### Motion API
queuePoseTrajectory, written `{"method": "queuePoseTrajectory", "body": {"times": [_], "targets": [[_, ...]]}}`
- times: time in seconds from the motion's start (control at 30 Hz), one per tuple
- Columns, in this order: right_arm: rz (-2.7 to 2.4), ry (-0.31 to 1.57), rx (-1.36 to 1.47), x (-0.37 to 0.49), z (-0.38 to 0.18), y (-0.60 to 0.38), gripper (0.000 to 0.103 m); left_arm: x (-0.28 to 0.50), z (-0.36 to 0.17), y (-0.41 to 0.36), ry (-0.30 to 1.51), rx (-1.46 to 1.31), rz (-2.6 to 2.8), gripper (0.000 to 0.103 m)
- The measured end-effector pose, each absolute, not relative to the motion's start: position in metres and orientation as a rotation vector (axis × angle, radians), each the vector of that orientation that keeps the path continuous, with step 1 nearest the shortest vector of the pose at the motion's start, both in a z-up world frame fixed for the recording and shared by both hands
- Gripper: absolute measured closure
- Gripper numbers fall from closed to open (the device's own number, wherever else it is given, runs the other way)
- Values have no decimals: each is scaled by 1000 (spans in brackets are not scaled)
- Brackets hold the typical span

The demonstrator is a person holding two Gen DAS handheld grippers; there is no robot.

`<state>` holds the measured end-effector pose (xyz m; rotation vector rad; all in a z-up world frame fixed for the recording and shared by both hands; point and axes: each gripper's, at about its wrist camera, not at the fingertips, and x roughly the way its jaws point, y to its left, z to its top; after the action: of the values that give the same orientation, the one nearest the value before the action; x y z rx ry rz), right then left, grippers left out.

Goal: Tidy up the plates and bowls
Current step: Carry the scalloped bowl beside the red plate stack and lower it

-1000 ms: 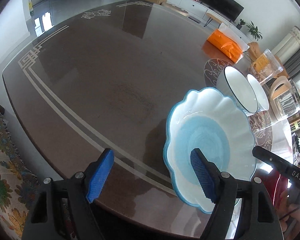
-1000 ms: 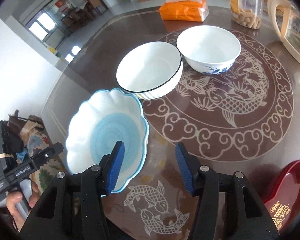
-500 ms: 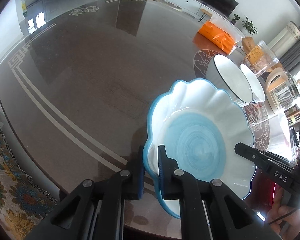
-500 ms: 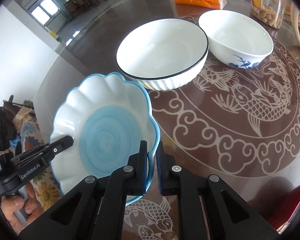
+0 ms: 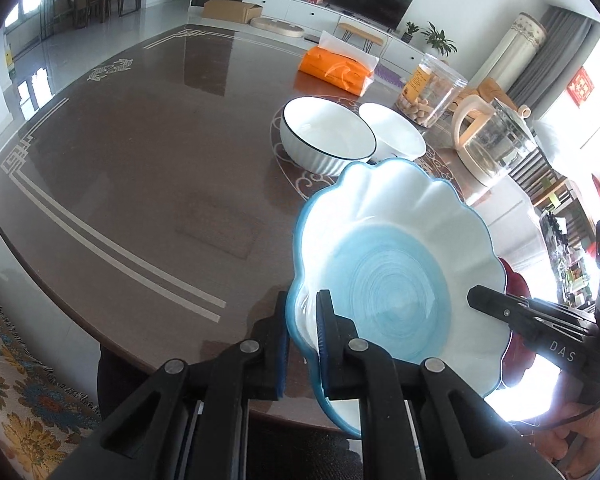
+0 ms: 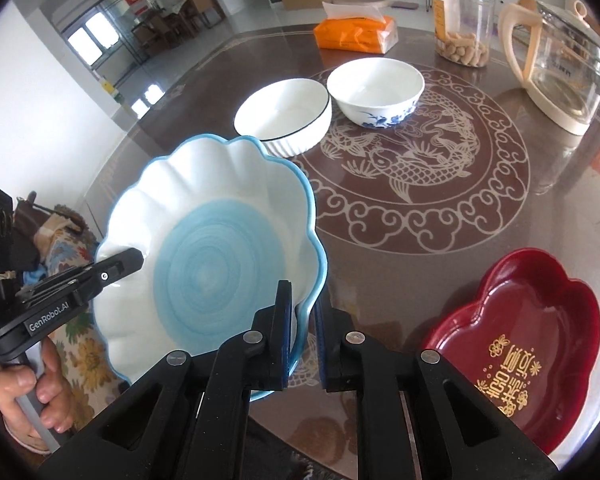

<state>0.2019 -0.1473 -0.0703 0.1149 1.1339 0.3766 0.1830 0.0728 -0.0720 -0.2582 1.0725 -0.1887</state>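
Scalloped blue plate (image 5: 396,276) gripped by both our tools, raised above the near table (image 5: 148,168) edge.

Our left gripper (image 5: 302,320) was clamped on the plate's left rim, our right gripper (image 6: 302,320) on its right rim. Farther off, the black-rimmed white bowl (image 6: 284,116) sat touching the blue-patterned white bowl (image 6: 376,92) to its right; the red tray (image 6: 516,344) lay near right, apart from the plate.
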Motion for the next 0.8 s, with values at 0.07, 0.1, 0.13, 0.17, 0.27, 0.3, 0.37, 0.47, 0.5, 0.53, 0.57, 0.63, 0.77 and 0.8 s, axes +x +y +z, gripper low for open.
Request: {"method": "queuePoseTrajectory", "body": {"times": [0.07,0.1,0.13,0.17,0.27,0.3,0.37,0.47,0.5,0.53,0.57,0.63,0.77,0.8], "targets": [[357,1143,111,205,-75,-154,90,186,-82,67,1097,-267,-194,92],[346,1151,112,206,-78,-158,90,188,-88,64,1108,-267,-194,92],[337,1158,110,207,-83,-161,90,189,-94,62,1117,-268,-193,92],[330,1164,112,207,-88,-164,90,190,-99,61,1126,-265,-191,92],[319,1177,113,209,-102,-168,90,192,-113,59,1147,-256,-181,92],[317,1181,111,208,-106,-167,91,194,-116,60,1152,-256,-178,92],[314,1185,100,209,-114,-164,91,194,-120,60,1158,-251,-172,92],[313,1193,95,210,-124,-162,91,195,-123,60,1156,-245,-165,92],[312,1192,90,210,-126,-161,91,195,-124,60,1157,-243,-164,92],[311,1191,87,209,-128,-160,91,195,-125,60,1159,-243,-164,92],[310,1188,84,209,-128,-160,91,195,-127,61,1162,-245,-165,91],[307,1182,79,208,-128,-160,91,195,-130,61,1165,-244,-168,91],[301,1171,58,207,-127,-159,91,192,-130,57,1144,-209,-168,90],[299,1170,47,207,-127,-158,91,192,-130,57,1140,-205,-170,90]]}}
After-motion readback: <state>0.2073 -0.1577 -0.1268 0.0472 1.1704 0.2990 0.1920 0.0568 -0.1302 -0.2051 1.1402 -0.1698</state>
